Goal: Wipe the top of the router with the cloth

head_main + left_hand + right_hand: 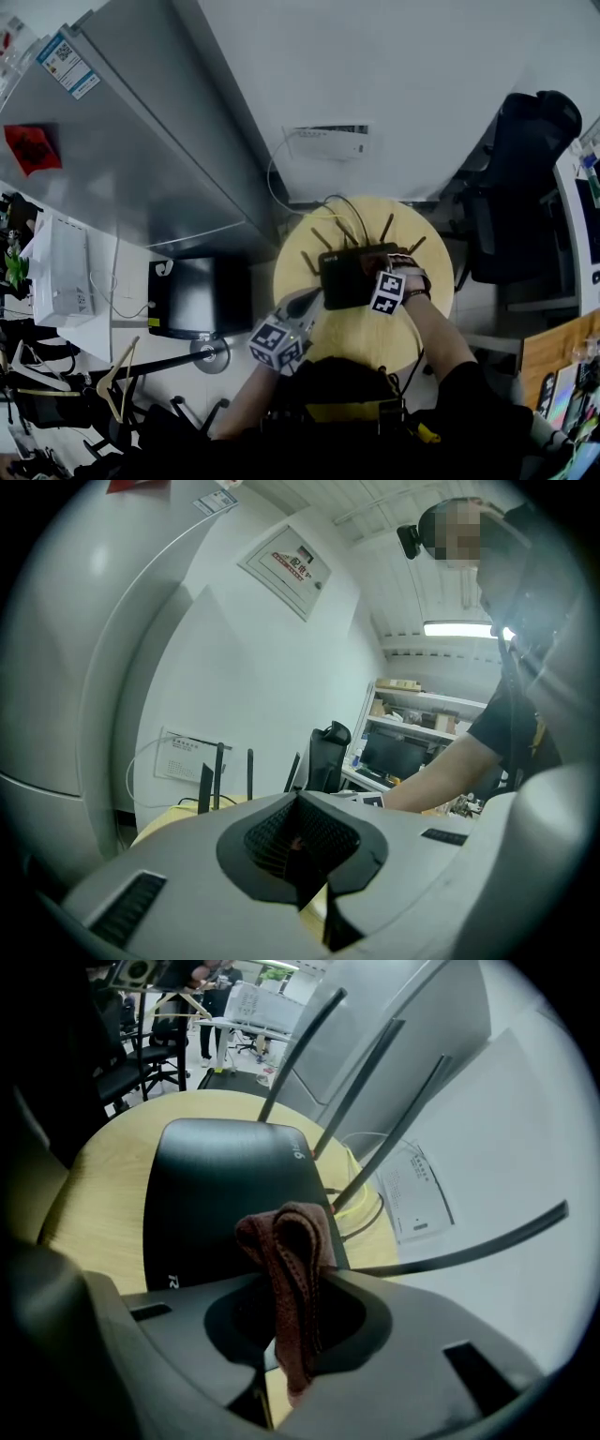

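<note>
A black router with several thin antennas lies on a round yellow table. My right gripper hovers over the router's right half, shut on a folded reddish-brown cloth. In the right gripper view the cloth sticks up from the gripper just above the router's glossy top. My left gripper is at the table's left edge, beside the router and apart from it. It is shut with nothing in it, and the antennas rise beyond it.
A white wall box with cables running to the router sits behind the table. To the right stands a black office chair. A grey cabinet and a black box are on the left, with hangers at the lower left.
</note>
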Demonstrator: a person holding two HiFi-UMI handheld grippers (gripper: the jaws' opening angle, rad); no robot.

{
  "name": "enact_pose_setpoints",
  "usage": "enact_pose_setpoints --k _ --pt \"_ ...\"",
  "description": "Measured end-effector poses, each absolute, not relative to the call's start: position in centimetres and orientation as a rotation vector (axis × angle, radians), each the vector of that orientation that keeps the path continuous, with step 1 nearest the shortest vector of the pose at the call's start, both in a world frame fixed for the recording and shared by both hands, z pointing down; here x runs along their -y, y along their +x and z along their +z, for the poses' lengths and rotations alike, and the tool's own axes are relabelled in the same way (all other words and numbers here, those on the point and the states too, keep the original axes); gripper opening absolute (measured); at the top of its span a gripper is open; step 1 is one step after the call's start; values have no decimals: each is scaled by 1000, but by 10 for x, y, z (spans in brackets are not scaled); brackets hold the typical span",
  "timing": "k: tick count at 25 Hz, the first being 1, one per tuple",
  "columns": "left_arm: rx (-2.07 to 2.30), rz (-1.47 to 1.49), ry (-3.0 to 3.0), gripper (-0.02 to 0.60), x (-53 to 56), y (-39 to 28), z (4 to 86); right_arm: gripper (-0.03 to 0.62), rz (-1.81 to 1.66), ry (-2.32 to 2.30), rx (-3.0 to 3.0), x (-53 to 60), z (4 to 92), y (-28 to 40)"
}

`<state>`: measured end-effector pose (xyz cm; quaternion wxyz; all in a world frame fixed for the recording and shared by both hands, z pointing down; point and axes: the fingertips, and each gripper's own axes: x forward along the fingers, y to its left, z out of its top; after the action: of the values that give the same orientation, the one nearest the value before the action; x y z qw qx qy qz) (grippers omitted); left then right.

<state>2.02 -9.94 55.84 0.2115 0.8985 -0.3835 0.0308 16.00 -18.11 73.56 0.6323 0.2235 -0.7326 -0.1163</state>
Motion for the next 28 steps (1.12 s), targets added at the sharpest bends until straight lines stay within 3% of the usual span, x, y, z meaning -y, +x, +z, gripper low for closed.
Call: enact_pose_setpoints --k 28 --pt "905 44 2598 -2 92 41 548 66 -93 595 1685 98 736 179"
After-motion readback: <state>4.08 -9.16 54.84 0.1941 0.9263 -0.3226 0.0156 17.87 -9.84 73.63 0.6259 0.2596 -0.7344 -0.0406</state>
